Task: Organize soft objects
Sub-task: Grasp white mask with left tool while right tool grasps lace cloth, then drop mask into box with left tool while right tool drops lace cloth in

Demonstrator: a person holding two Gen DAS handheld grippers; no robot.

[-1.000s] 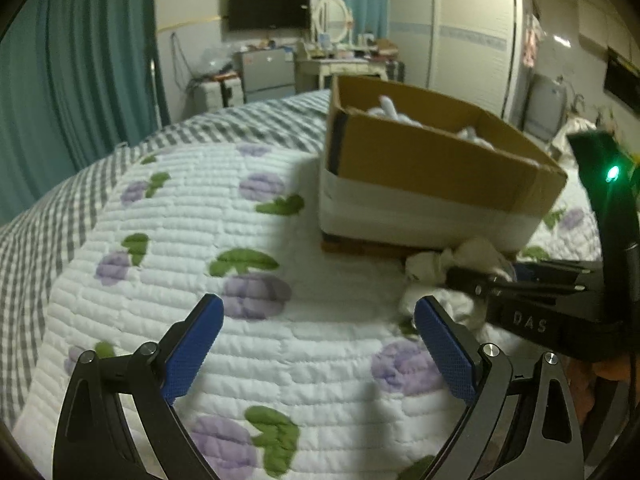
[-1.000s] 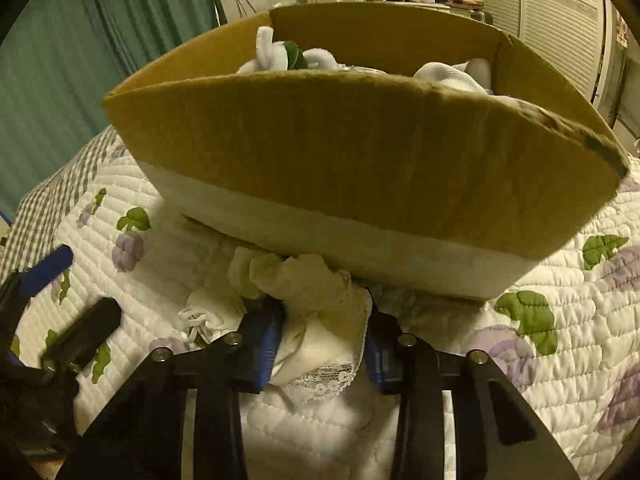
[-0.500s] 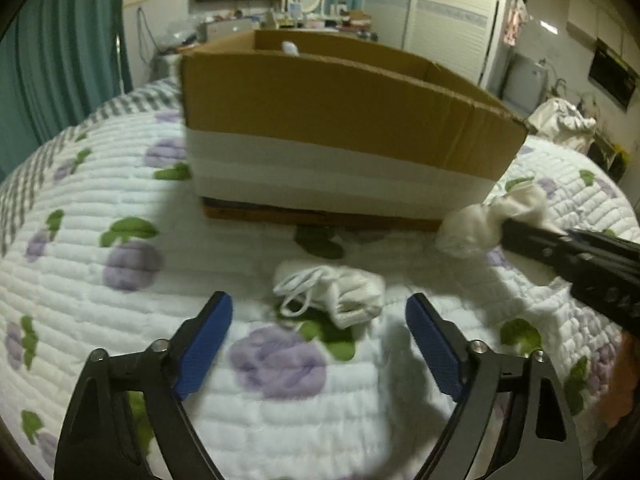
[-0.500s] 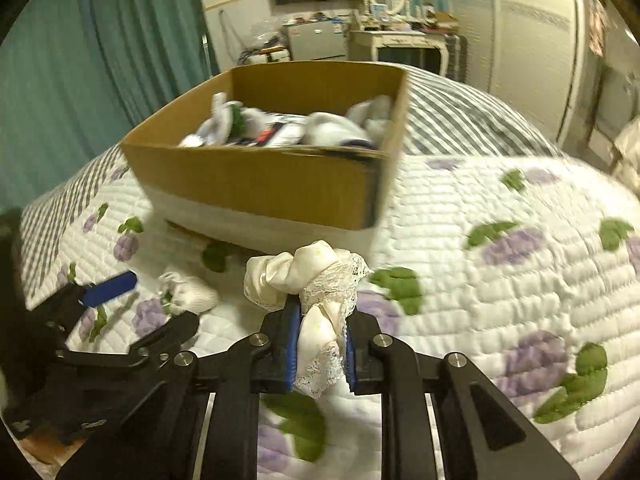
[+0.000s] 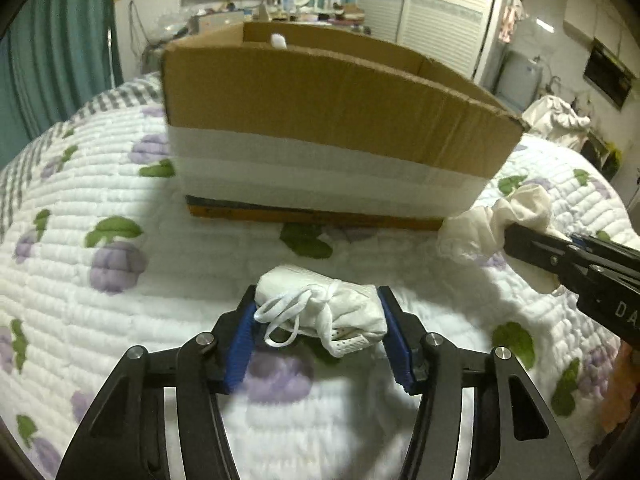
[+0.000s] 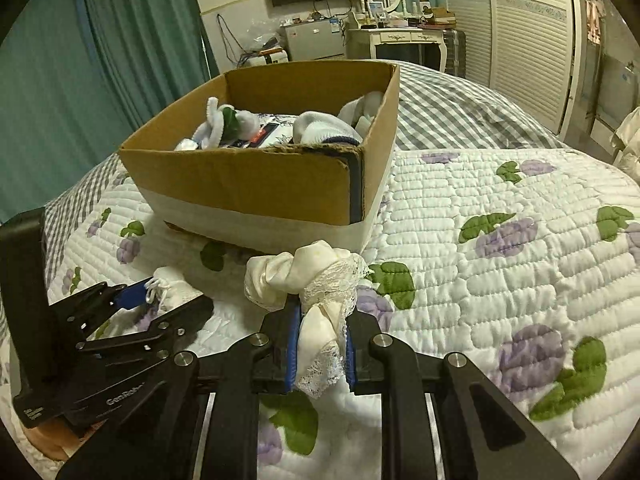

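Left wrist view: the left tongs (image 5: 318, 332) are seen with their jaws just having been closing around a small white drawstring bundle (image 5: 320, 314) lying on the quilted bed (image 5: 120, 300); both blue pads appear to touch its ends, though a firm grip cannot be confirmed. Directly beyond, the cardboard box (image 5: 320, 120) is shown standing on the quilt. At the right edge, the right tongs (image 5: 516, 240) are seen clamped on a cream lace-trimmed cloth (image 5: 496, 220).

Right wrist view: the right tongs (image 6: 322, 344) are shown narrow, pinching the cream lace-trimmed cloth (image 6: 316, 280), which is held clear of the quilt near the box's front corner. The cardboard box (image 6: 248, 184) is seen already part-filled with white soft items (image 6: 320, 130). The task is judged well advanced: both remaining pieces are in the tongs, and only their delivery into the box appears left.
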